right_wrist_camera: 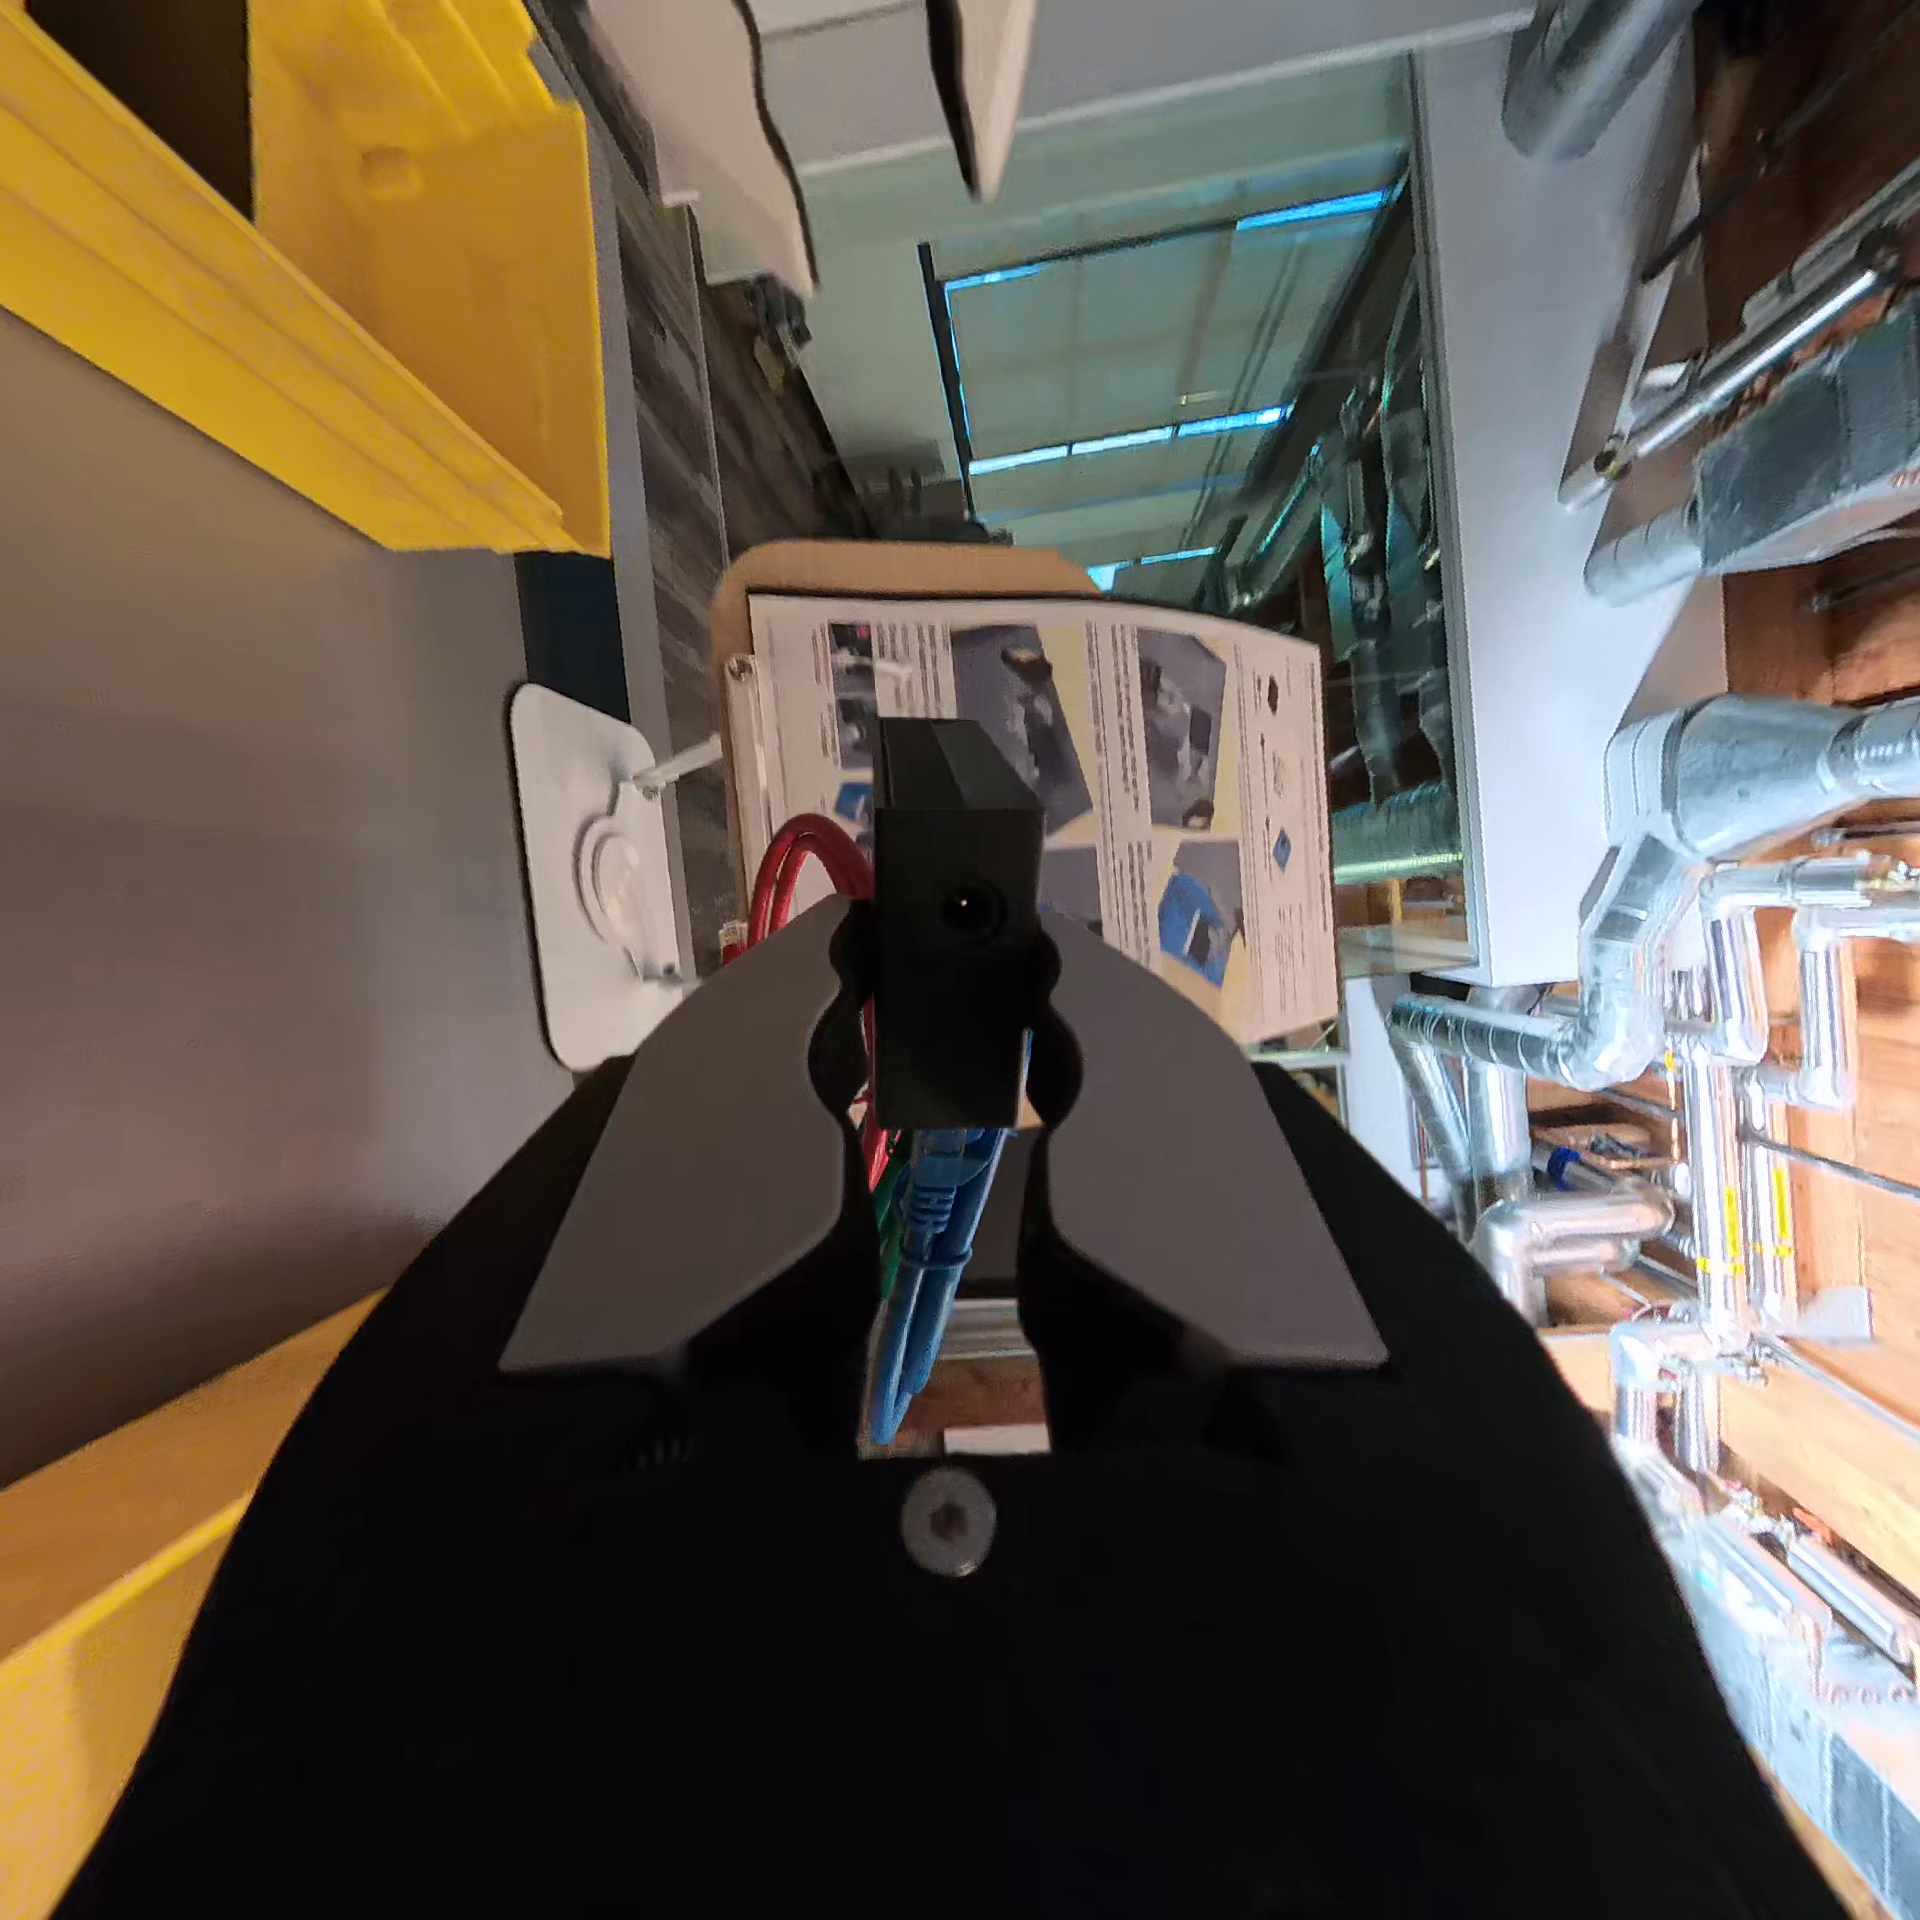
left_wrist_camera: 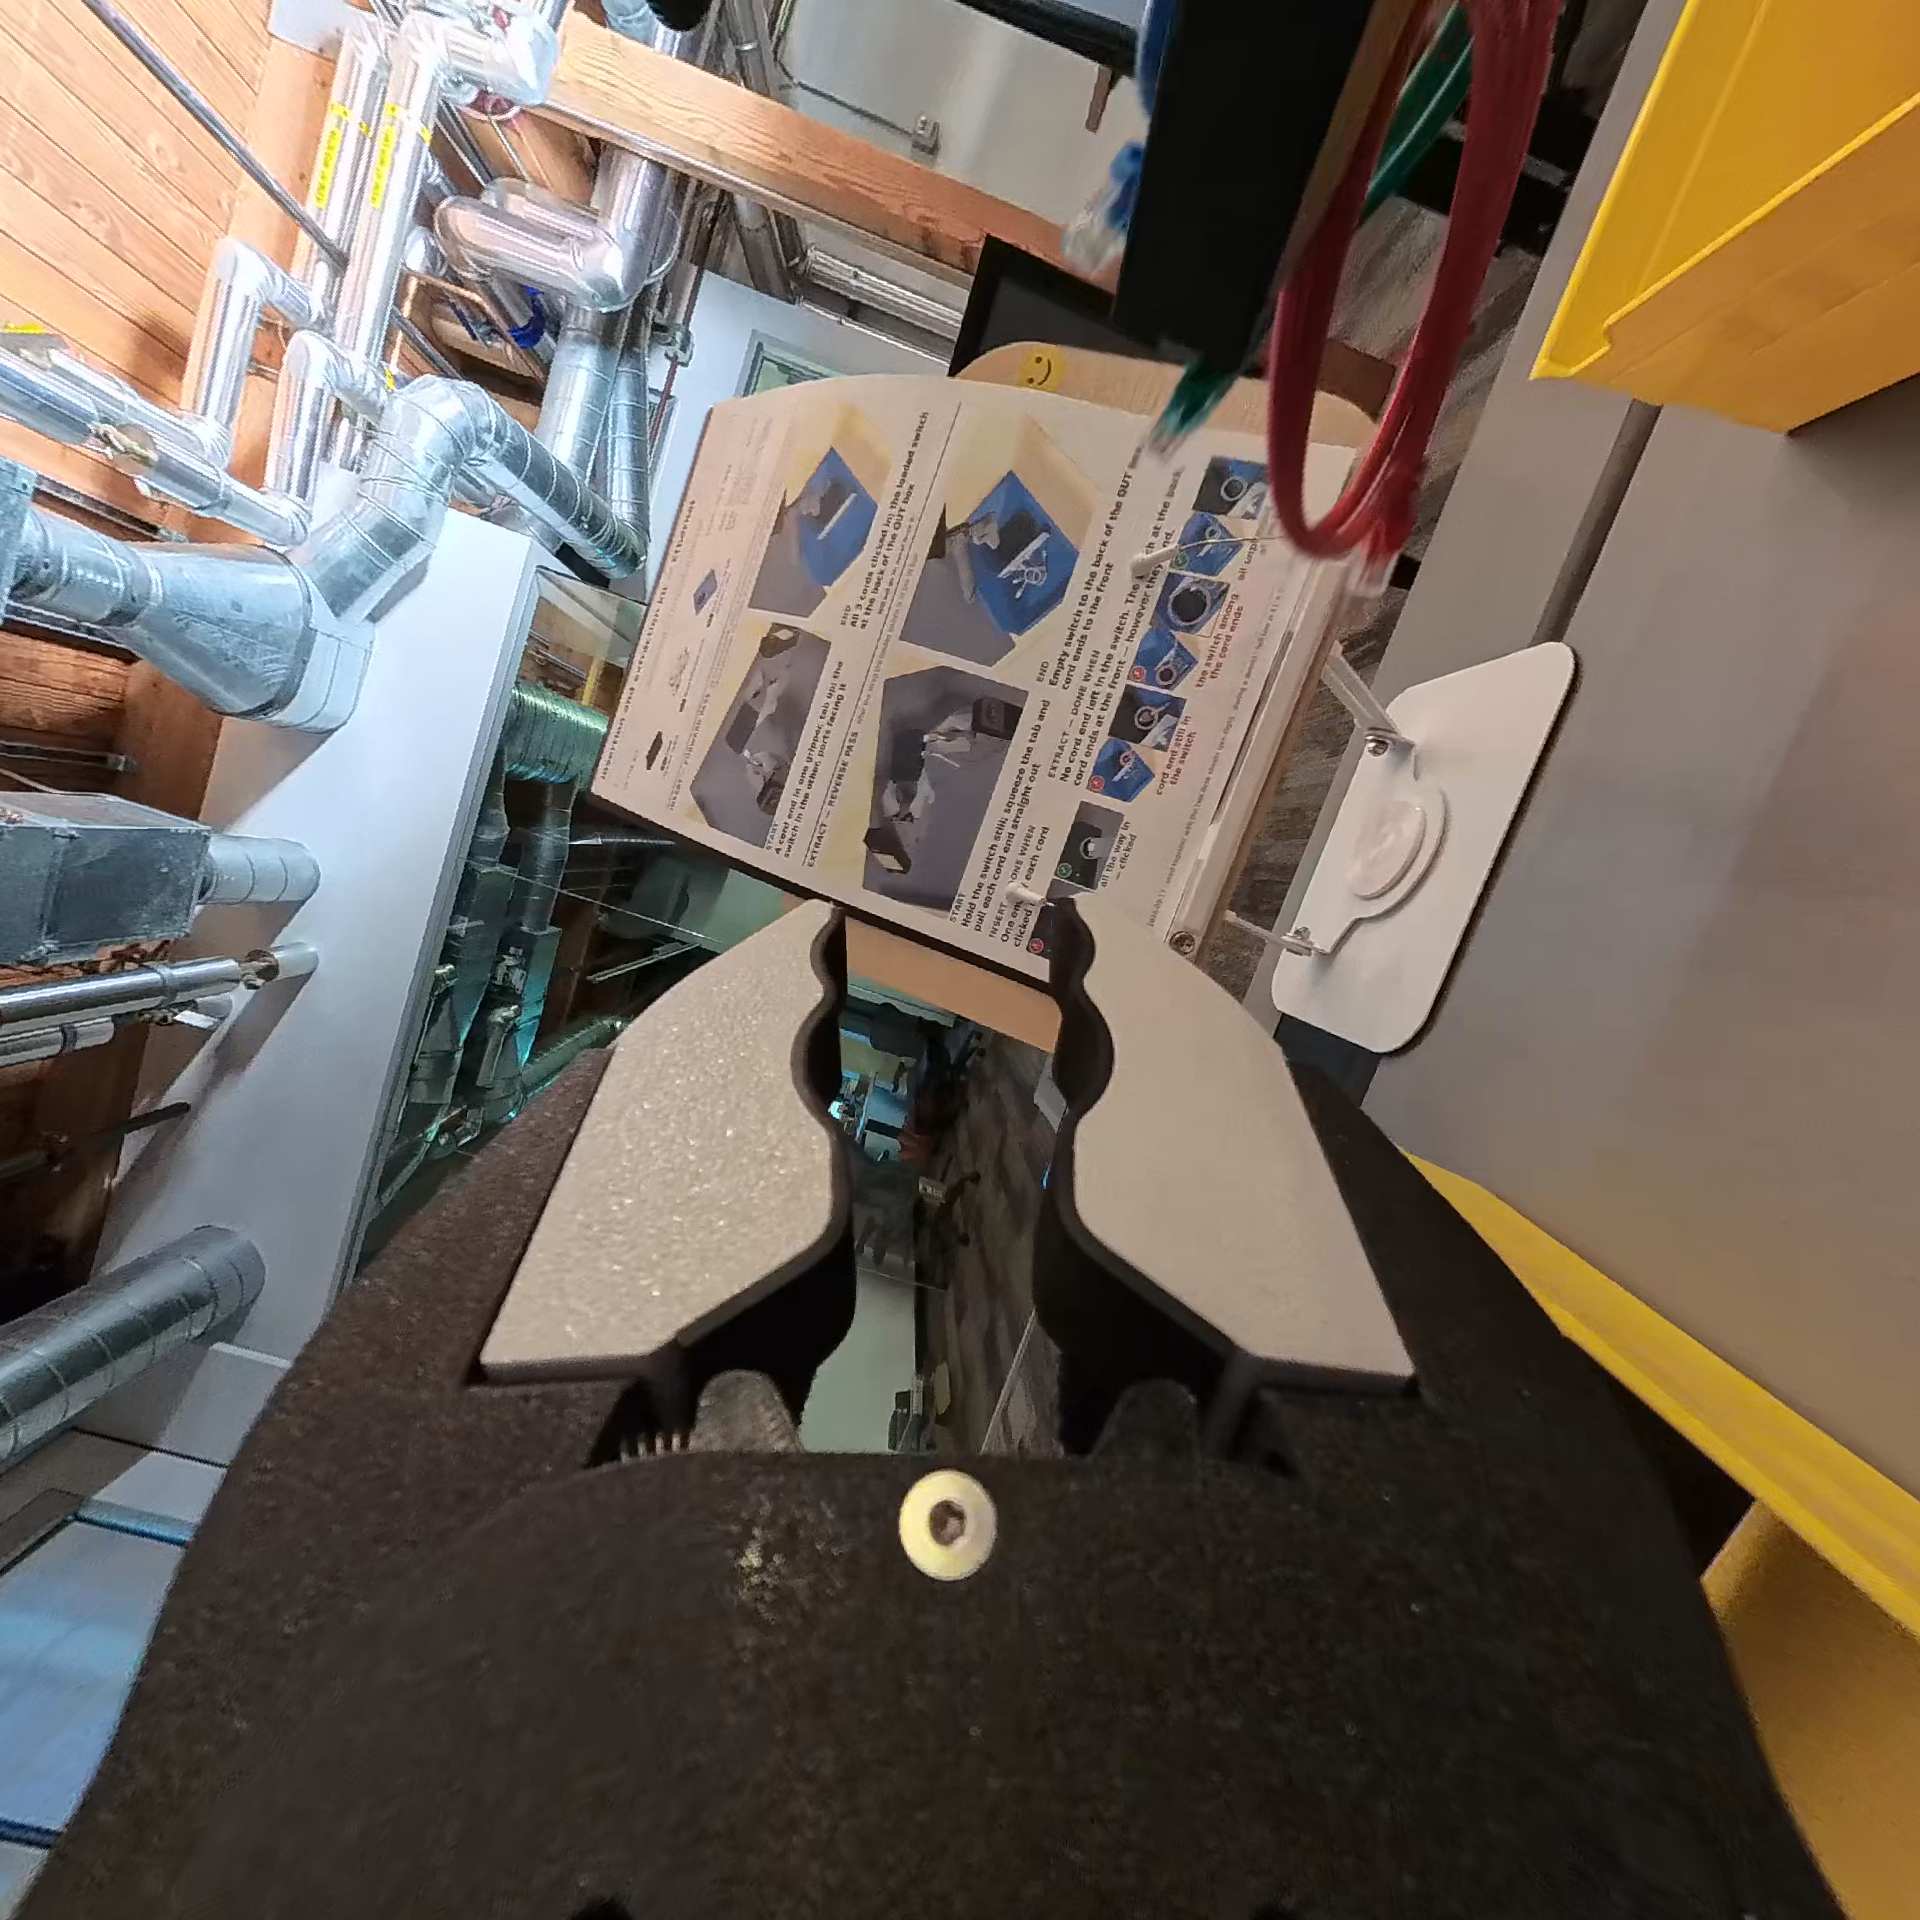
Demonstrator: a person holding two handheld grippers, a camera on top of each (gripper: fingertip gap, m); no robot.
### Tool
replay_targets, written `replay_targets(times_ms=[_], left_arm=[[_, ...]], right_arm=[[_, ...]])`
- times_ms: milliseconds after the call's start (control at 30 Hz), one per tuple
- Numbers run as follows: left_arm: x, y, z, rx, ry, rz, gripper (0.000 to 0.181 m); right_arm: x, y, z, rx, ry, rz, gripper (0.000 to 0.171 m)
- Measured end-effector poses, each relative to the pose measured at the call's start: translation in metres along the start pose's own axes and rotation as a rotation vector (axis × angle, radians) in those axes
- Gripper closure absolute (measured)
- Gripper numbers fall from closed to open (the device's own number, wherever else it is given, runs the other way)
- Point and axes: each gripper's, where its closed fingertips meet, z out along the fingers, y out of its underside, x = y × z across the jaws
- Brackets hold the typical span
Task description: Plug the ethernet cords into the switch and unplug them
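Right gripper [right_wrist_camera: 943, 971] clamped on small black box-shaped switch [right_wrist_camera: 954, 940], with red [right_wrist_camera: 805, 868], green [right_wrist_camera: 888, 1216] and blue ethernet cords [right_wrist_camera: 930, 1278] hanging beside its fingers. Left gripper [left_wrist_camera: 945, 940] spread apart, empty, well short of that switch [left_wrist_camera: 1210, 177].

Open tongs [left_wrist_camera: 948, 940] below switch [left_wrist_camera: 1205, 177]

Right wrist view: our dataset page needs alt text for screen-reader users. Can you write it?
The right gripper is clamped on a black switch, with blue, green and red ethernet cords hanging from it. Behind stands an instruction sheet on a wooden board, with yellow bins on a grey table to the left.
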Motion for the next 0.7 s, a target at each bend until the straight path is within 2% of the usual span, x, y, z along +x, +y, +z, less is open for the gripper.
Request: replay_targets(times_ms=[133, 300, 467, 700], left_arm=[[-0.001, 0.000, -0.001, -0.004, -0.001, 0.008, 0.144], [-0.005, 0.001, -0.002, -0.005, -0.011, 0.003, 0.145], [-0.008, 0.004, -0.002, -0.013, -0.018, 0.001, 0.145], [-0.003, 0.004, 0.000, -0.025, -0.011, 0.021, 0.146]], right_arm=[[0.008, 0.041, -0.005, -0.096, -0.080, 0.012, 0.143], [0.009, 0.098, -0.008, -0.294, -0.275, -0.028, 0.143], [-0.005, 0.141, -0.012, -0.439, -0.493, -0.005, 0.143], [-0.036, 0.196, 0.000, -0.589, -0.794, 0.134, 0.143]])
